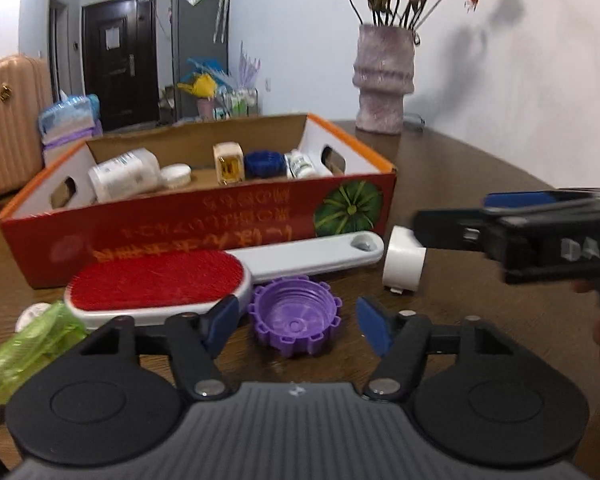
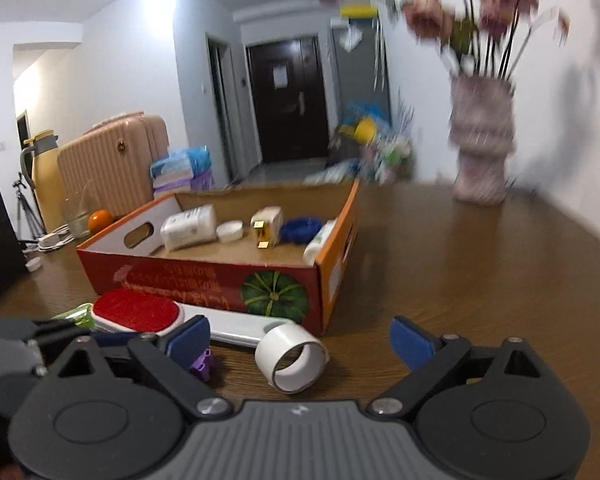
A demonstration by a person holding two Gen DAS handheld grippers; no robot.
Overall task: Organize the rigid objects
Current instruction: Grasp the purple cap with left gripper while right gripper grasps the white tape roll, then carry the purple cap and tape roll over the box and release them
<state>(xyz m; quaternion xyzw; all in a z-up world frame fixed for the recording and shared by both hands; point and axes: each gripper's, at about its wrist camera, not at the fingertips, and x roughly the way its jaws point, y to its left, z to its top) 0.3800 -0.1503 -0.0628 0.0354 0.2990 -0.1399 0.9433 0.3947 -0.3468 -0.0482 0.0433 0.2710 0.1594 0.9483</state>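
The left tool (image 1: 296, 322) hung low over the brown bench (image 1: 480, 184) with its blue pads spread apart, pinching nothing. Between those pads, resting on the bench, sat a purple ridged cap (image 1: 295, 315), open side up. Just beyond it at about eleven o'clock lay a lint brush (image 1: 160, 286) with a red pad and a grey handle, stretched along the front wall of a red cardboard box (image 1: 204, 228); the brush head touched or nearly touched the cap. At nine o'clock, at the frame's edge, lay a green translucent bottle (image 1: 28, 350) on its side. At two o'clock from the cap lay a white ring-shaped piece (image 1: 404, 258), close to the tip of the right tool as seen from the left wrist.

The right tool (image 2: 300, 342) was also spread wide and empty, the white ring (image 2: 292, 360) lying on its side on the bench between its pads, touching neither.

Inside the box lay a white bottle (image 1: 122, 176) on its side, a white round lid (image 1: 176, 176), a small cream and gold box (image 1: 229, 163), a blue ridged cap (image 1: 265, 164) and another small white bottle (image 1: 300, 164). Behind the box, at one o'clock, stood a vase (image 1: 382, 80) of dried flowers.
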